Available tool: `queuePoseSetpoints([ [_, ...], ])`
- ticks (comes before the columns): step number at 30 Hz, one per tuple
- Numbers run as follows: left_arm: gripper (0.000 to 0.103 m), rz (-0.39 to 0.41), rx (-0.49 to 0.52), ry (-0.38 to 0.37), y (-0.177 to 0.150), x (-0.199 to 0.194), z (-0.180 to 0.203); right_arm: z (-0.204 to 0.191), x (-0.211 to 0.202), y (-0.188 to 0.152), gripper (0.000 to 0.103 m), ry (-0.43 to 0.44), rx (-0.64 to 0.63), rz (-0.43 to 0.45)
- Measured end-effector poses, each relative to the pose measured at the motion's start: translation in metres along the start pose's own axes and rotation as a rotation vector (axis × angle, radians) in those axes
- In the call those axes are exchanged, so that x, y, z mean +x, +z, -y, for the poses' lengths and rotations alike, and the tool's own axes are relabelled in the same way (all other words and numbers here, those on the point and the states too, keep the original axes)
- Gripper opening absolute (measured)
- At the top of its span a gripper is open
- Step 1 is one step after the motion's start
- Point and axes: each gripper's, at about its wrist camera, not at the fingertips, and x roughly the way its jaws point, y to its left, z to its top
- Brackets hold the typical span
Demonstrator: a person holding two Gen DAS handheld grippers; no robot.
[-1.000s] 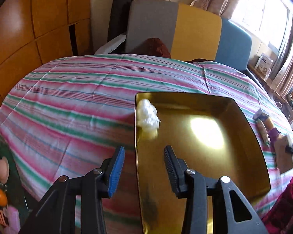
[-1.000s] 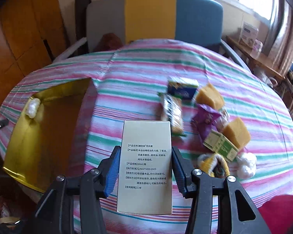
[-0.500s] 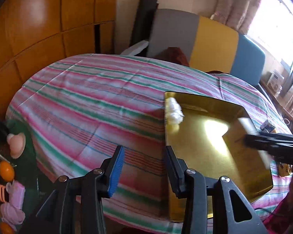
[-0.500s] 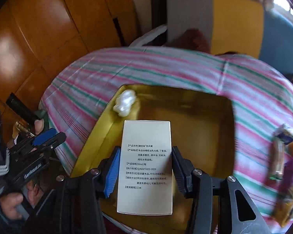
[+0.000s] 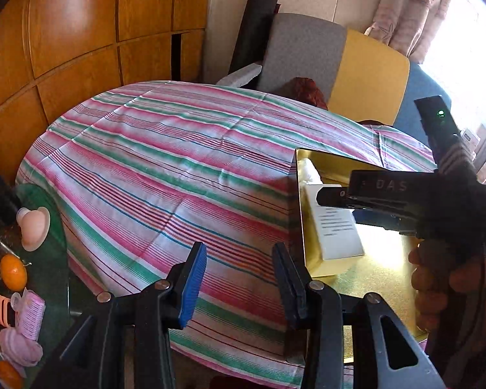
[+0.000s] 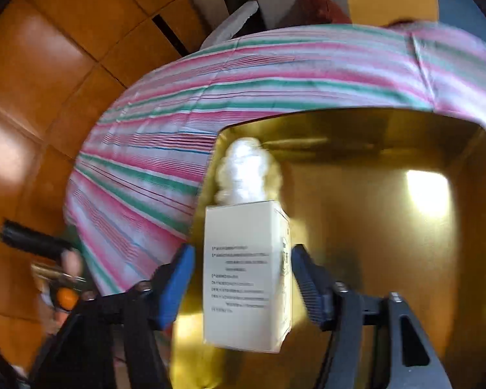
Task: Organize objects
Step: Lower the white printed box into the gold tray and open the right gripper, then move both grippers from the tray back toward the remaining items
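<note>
Letting go, the right gripper [image 6: 239, 282] now stands apart around one box [image 6: 246, 275] in the tray [image 6: 388, 227], beside one white wad [image 6: 243, 171]; left gripper [image 5: 239, 278] apart, empty

Glossy gold tray [image 6: 366, 214], matt card box [image 6: 243, 275], striped cloth [image 5: 165, 168]

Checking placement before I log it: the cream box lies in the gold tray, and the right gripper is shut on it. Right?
Not quite. In the right wrist view the right gripper is open, both fingers clear of the cream box, which does lie in the gold tray.
</note>
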Motion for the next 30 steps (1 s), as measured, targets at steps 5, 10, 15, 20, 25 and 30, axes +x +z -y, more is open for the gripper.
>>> queuePoseSetpoints([
  [5,0.042,0.007,0.012,0.003,-0.001,-0.001,0.005,0.005,-0.014,-0.011,0.070,0.029,-0.009,0.019],
  [10,0.042,0.036,0.037,0.024,0.000,-0.010,0.016,0.013,-0.031,-0.024,0.074,-0.026,-0.071,0.062],
  [15,0.042,0.073,0.066,0.052,0.000,-0.022,0.030,0.015,-0.056,-0.038,0.080,-0.097,-0.172,0.132],
  [20,0.043,0.106,0.098,0.072,-0.001,-0.032,0.044,0.014,-0.079,-0.054,0.087,-0.163,-0.266,0.204],
  [25,0.043,0.110,0.112,0.061,-0.003,-0.037,0.055,0.020,-0.099,-0.067,0.089,-0.210,-0.314,0.257],
  [30,0.043,0.105,0.140,0.042,-0.005,-0.039,0.070,0.034,-0.120,-0.076,0.090,-0.250,-0.317,0.301],
])
